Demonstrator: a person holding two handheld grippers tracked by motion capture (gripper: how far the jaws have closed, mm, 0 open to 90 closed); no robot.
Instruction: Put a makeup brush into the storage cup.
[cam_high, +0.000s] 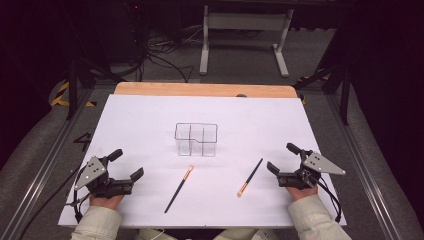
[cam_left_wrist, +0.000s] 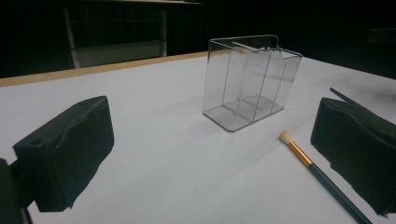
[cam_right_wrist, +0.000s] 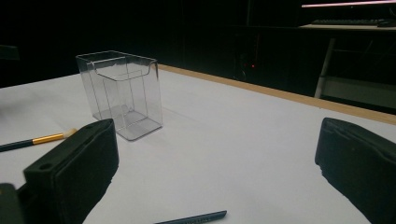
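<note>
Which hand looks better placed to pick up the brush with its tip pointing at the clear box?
Left. The dark-handled, gold-banded brush lies just right of the open left gripper, bristles toward the clear plastic compartment box. The open right gripper sits beside the other brush.

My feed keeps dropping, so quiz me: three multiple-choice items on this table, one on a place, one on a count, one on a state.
1. Where does the clear box stand?
A. mid-table, beyond both brushes
B. at the near right corner
C. under the left tongs

2. How many brushes lie on the table?
A. one
B. two
C. four

3. How do the left tongs and right tongs stand?
A. both open, holding nothing
B. both shut on a brush
C. left shut, right open

Answers:
1. A: the high view shows it central, farther off than the left brush and right brush.
2. B: one lies near each hand.
3. A: each pair's jaws stand wide apart over bare table.
</note>
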